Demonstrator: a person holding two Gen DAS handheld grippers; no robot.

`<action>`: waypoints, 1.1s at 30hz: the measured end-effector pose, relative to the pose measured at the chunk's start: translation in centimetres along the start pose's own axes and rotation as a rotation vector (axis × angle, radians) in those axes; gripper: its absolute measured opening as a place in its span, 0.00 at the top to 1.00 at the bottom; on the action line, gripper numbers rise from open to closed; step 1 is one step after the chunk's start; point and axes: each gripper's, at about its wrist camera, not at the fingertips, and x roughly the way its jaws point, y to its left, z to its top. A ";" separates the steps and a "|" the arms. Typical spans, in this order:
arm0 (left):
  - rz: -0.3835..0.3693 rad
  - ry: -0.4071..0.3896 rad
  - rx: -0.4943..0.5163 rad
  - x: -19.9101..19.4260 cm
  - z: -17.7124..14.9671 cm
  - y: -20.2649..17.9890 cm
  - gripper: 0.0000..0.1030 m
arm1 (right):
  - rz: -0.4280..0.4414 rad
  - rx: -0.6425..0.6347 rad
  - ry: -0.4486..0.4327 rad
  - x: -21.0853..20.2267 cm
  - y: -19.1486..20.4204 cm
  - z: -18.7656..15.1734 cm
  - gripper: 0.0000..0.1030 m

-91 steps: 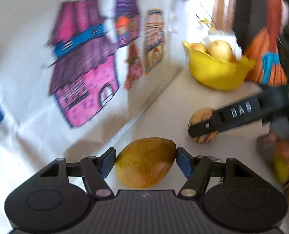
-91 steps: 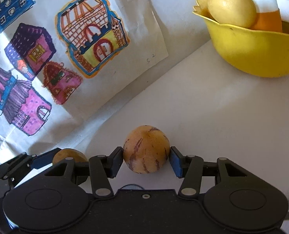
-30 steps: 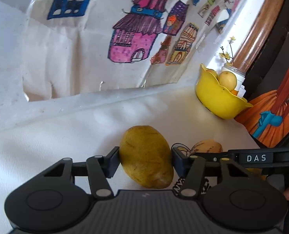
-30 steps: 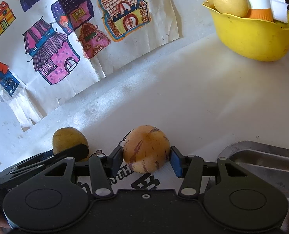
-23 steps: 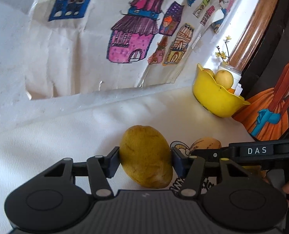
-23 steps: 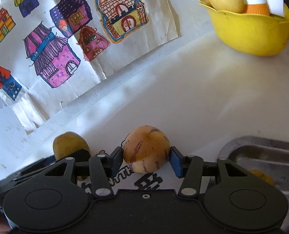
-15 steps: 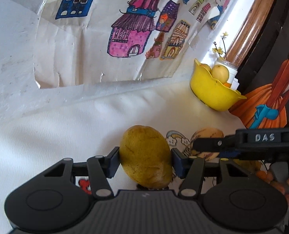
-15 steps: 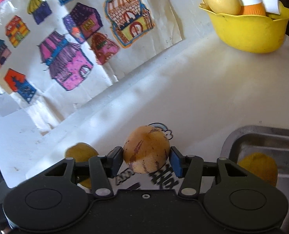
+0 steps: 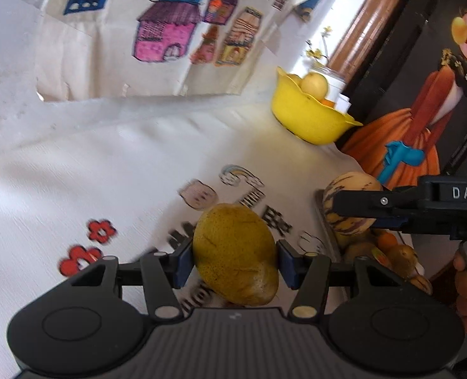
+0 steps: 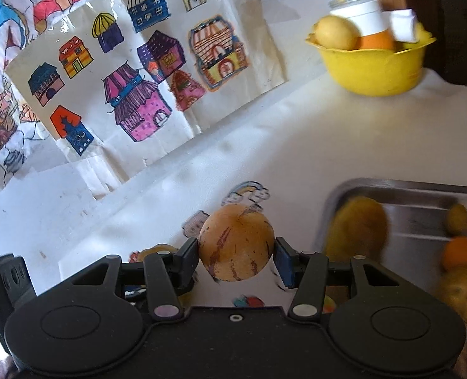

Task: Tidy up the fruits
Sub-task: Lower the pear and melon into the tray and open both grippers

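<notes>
My left gripper (image 9: 233,260) is shut on a yellow-green mango (image 9: 235,254) and holds it above the printed white tablecloth. My right gripper (image 10: 236,257) is shut on a round tan fruit with purple streaks (image 10: 236,242); this streaked fruit (image 9: 348,203) also shows in the left wrist view, by the tray's near-left edge. A metal tray (image 10: 407,189) lies to the right and holds a yellow fruit (image 10: 358,227), an orange (image 10: 459,251) and several more fruits.
A yellow bowl (image 10: 375,69) with a yellow fruit, an orange and a white jar stands at the table's far right corner; it also shows in the left wrist view (image 9: 309,118). Drawings of houses (image 10: 138,101) hang on the wall behind. A dark painted panel (image 9: 422,110) stands at the right.
Both grippers have drawn back from the yellow bowl with their fruits still held. The tablecloth prints and the metal tray with its fruits have come into view.
</notes>
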 end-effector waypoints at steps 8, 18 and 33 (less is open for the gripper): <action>-0.069 0.026 0.001 -0.7 -1.7 -2.5 0.43 | -0.048 0.006 -0.070 -4.5 -2.1 -2.7 0.48; -0.175 0.026 0.075 -2.8 -3.7 -7.3 0.43 | -0.051 0.027 -0.164 -10.4 -5.0 -7.1 0.48; -0.278 0.151 0.127 -3.0 -8.2 -12.0 0.43 | -0.165 0.086 -0.232 -13.7 -7.5 -16.3 0.48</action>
